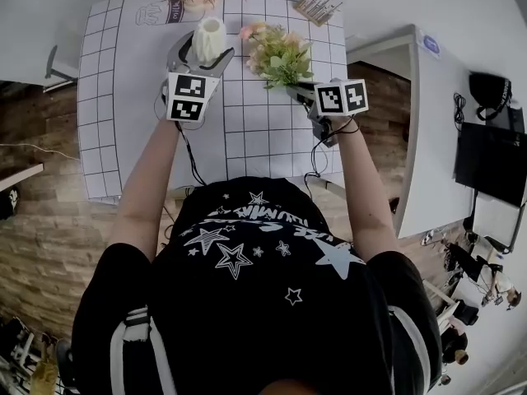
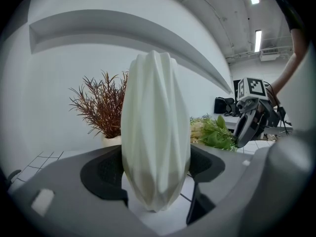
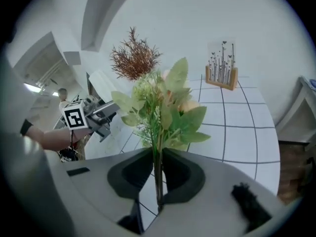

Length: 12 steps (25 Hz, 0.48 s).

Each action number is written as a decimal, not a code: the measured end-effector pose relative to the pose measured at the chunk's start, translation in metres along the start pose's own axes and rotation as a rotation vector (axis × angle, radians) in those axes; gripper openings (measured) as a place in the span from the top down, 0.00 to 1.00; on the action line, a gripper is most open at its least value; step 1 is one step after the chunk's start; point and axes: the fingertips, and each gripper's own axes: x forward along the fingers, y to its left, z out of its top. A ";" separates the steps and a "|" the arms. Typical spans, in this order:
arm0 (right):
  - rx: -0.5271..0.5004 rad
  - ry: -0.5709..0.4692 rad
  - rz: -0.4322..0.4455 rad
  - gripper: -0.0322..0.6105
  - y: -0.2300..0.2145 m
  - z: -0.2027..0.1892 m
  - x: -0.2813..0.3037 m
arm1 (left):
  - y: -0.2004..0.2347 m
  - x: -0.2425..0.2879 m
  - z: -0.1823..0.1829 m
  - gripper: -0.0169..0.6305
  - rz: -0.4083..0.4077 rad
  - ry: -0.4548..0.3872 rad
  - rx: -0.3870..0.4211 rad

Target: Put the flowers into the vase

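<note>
Flowers (image 3: 160, 110) sit clamped by their stems between the right gripper's (image 3: 158, 174) closed jaws, just beside the vase (image 2: 155, 132); the left gripper (image 2: 155, 179) grips the vase's body on both sides, keeping it upright on the gridded table (image 1: 272, 146); the stem ends should likely go above the rim, centre over the mouth, then descend straight while the vase stays steadied.
</note>
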 end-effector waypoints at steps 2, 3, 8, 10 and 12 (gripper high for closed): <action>-0.021 -0.040 0.014 0.86 0.011 0.007 -0.007 | 0.000 0.001 0.000 0.39 0.001 0.000 0.002; -0.034 -0.060 0.026 0.86 0.017 0.011 -0.010 | 0.000 0.001 0.000 0.39 0.001 0.001 0.003; -0.085 -0.181 0.103 0.86 0.049 0.036 -0.025 | -0.001 0.002 -0.001 0.39 0.001 0.006 0.006; -0.091 -0.230 0.113 0.86 0.055 0.045 -0.032 | -0.001 0.002 -0.001 0.39 0.001 0.008 0.006; -0.102 -0.286 0.128 0.86 0.062 0.055 -0.039 | 0.000 0.001 -0.001 0.39 0.001 0.010 0.004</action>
